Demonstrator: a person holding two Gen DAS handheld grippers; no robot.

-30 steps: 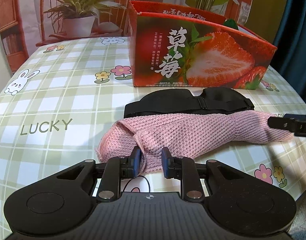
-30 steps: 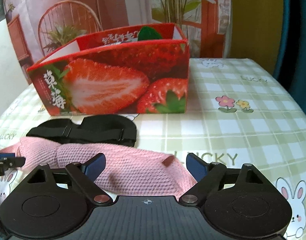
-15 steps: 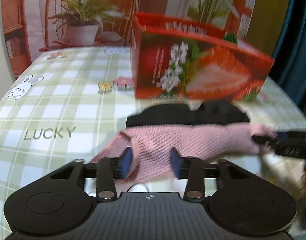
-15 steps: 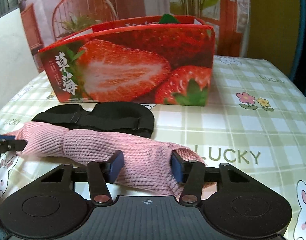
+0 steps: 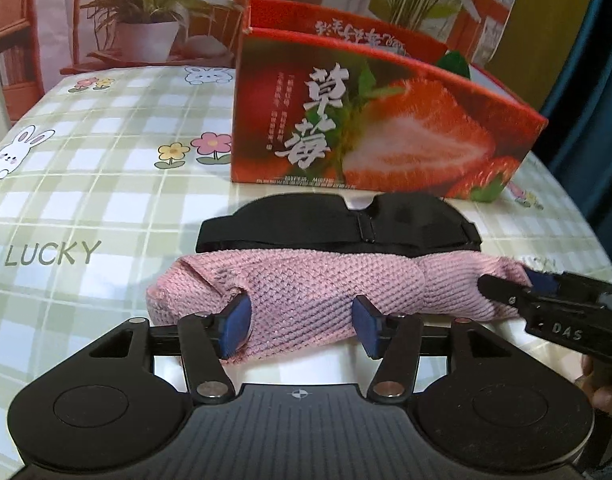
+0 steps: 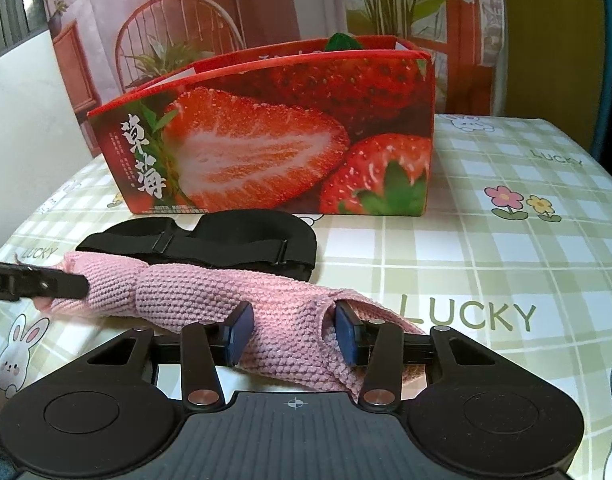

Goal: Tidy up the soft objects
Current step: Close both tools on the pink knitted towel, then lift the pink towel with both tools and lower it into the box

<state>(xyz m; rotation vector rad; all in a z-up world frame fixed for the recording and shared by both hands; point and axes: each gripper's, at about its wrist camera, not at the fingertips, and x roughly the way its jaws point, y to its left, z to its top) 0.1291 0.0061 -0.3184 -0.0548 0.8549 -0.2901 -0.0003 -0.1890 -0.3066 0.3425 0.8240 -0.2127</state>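
Note:
A pink knitted cloth (image 5: 306, 284) lies bunched lengthwise on the checked tablecloth, just in front of a black eye mask (image 5: 326, 220). My left gripper (image 5: 301, 330) straddles the cloth's left part; its jaws are opening and the cloth sits loosely between the blue pads. My right gripper (image 6: 293, 332) is closing on the cloth's (image 6: 186, 292) right end, and the knit bulges between the pads. The mask (image 6: 246, 232) lies untouched behind. A finger of the right gripper (image 5: 502, 290) shows at the cloth's far end.
A tall red strawberry-print box (image 5: 386, 128), open at the top, stands right behind the mask, also seen as the box (image 6: 266, 152) in the right wrist view. The table (image 5: 86, 180) drops off at the right edge. Potted plants and a chair stand beyond.
The left jaws, pinched on the cloth's near edge a second ago, have spread apart. The right jaws have come in from wide open onto the cloth. The cloth is more bunched.

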